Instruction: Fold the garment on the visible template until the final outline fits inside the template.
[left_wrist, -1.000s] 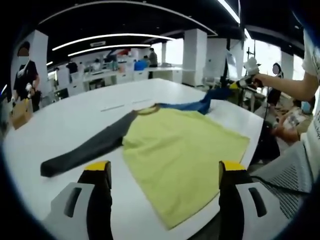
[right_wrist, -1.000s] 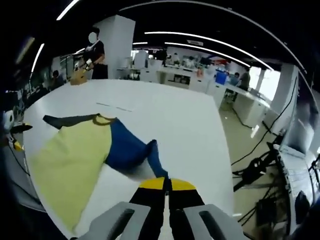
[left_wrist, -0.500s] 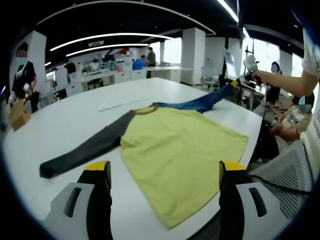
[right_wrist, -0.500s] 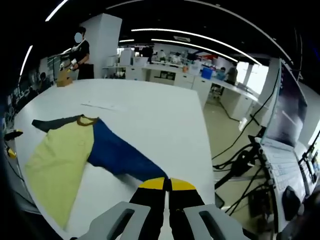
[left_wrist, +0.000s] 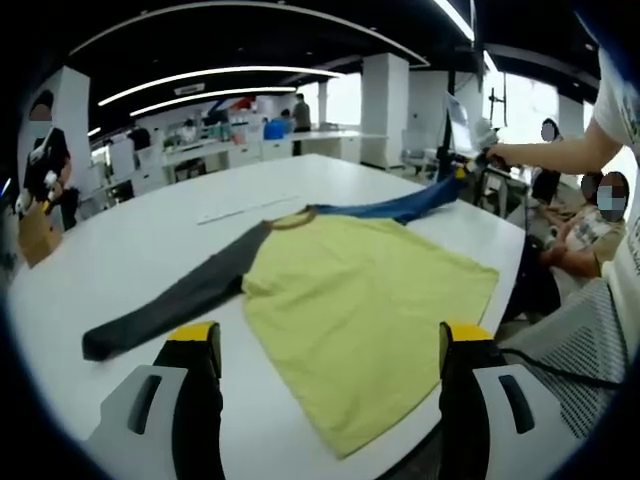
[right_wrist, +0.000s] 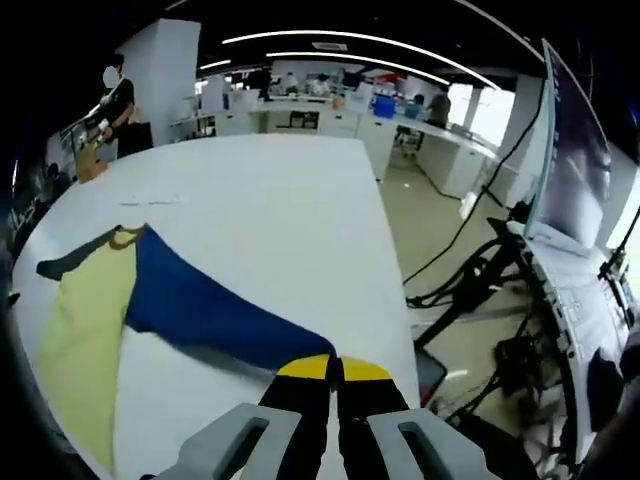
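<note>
Your right gripper (right_wrist: 333, 368) pinching the shirt's (left_wrist: 360, 300) blue sleeve (right_wrist: 215, 315) taut, shirt flat on the desk (left_wrist: 130, 250) ahead of your left gripper (left_wrist: 328, 345), jaws spread.

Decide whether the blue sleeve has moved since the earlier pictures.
Yes. In the left gripper view, the blue sleeve was bunched by the yellow body; now the right gripper has drawn it out straight past the table edge.

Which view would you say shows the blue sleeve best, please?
The right gripper view: the blue sleeve runs large from the collar to the shut right gripper. The left gripper view shows it small, far across the table.
</note>
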